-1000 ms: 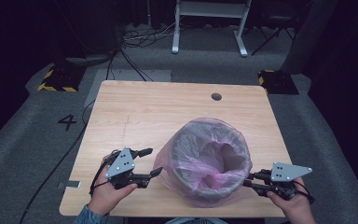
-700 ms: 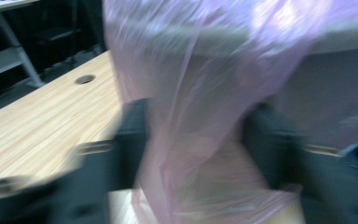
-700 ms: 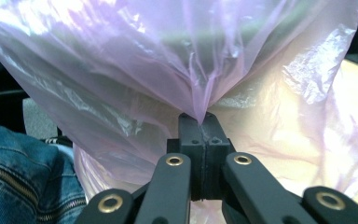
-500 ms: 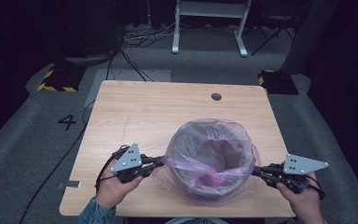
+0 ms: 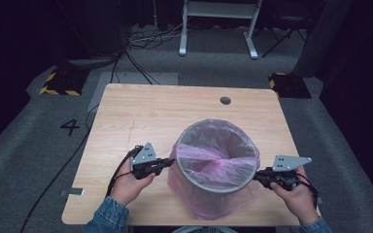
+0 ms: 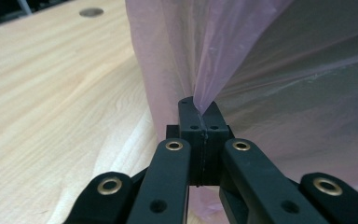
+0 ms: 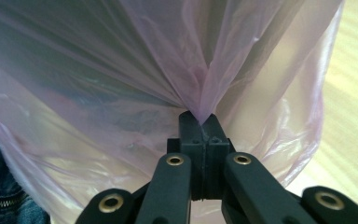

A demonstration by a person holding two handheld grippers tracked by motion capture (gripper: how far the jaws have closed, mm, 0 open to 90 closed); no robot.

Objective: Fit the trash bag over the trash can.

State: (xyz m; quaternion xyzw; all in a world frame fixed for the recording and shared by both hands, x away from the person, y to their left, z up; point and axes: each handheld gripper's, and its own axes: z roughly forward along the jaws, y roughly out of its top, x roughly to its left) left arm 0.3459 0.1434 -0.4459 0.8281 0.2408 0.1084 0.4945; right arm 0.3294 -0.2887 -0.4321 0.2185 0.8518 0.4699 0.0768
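Left gripper (image 6: 198, 112), its jaws just snapped together, and right gripper (image 7: 199, 119) each pinch a fold of the pink bag (image 5: 209, 162) skirting the grey bin (image 5: 218, 185) at the table's (image 5: 141, 116) near edge; a second earlier both hung clear, so fitting the liner can likely begin.

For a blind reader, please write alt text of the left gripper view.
The left claw is shut on a fold of the pink bag, which stretches up and away from it. The wooden table lies at the left.
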